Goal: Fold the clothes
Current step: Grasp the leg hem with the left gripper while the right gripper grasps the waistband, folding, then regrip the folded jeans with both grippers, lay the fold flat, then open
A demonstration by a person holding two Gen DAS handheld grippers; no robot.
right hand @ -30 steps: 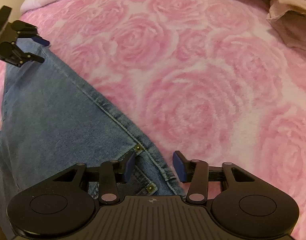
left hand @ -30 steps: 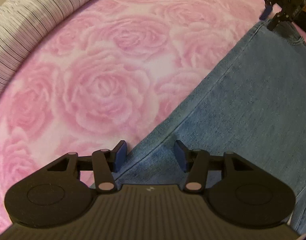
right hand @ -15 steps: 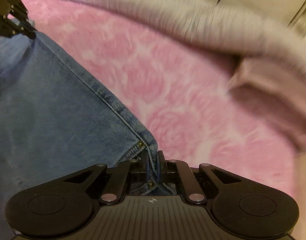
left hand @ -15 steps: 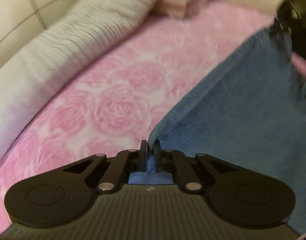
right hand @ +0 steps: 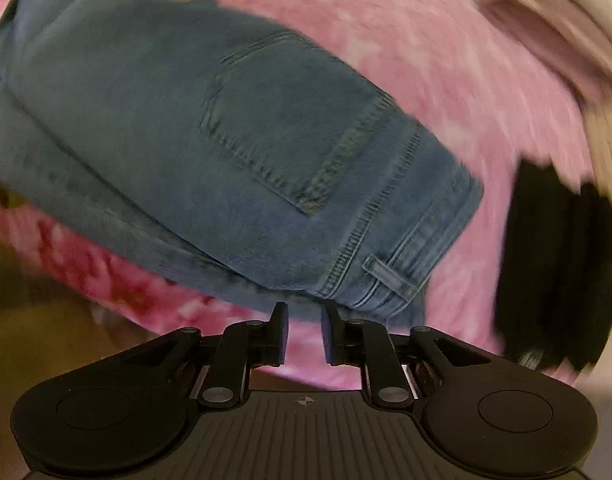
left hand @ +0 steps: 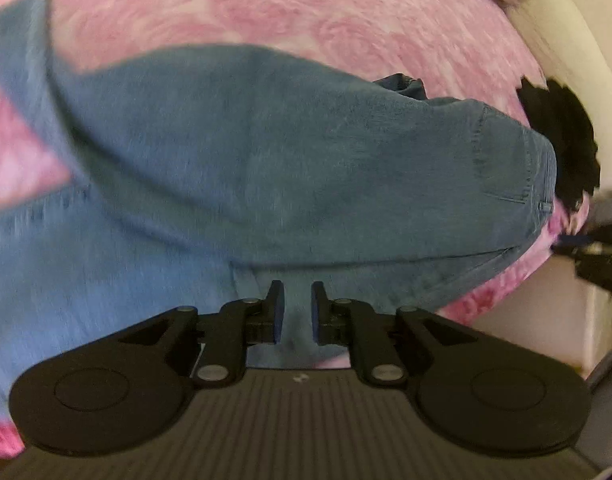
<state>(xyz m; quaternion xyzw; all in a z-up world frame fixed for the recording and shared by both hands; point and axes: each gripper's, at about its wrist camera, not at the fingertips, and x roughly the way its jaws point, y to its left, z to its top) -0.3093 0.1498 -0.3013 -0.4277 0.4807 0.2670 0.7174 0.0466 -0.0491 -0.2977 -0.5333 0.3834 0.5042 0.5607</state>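
Left gripper [left hand: 293,308]: jaws opening, nothing pinched, poised over the jeans [left hand: 266,152]. Right gripper [right hand: 304,330]: jaws opening and empty, just off the waistband edge, above bare pink rose blanket [right hand: 446,80]. The jeans lie folded on the blanket, back pocket [right hand: 290,128] and belt loop [right hand: 390,276] upward. A black garment [right hand: 554,264] lies beside the waistband; open blanket lies beyond. No legible writing; both views are blurred.

Bed lying under pink rose-print blanket [left hand: 290,4]; cream wall [left hand: 566,32] showing at right; warm, dim light
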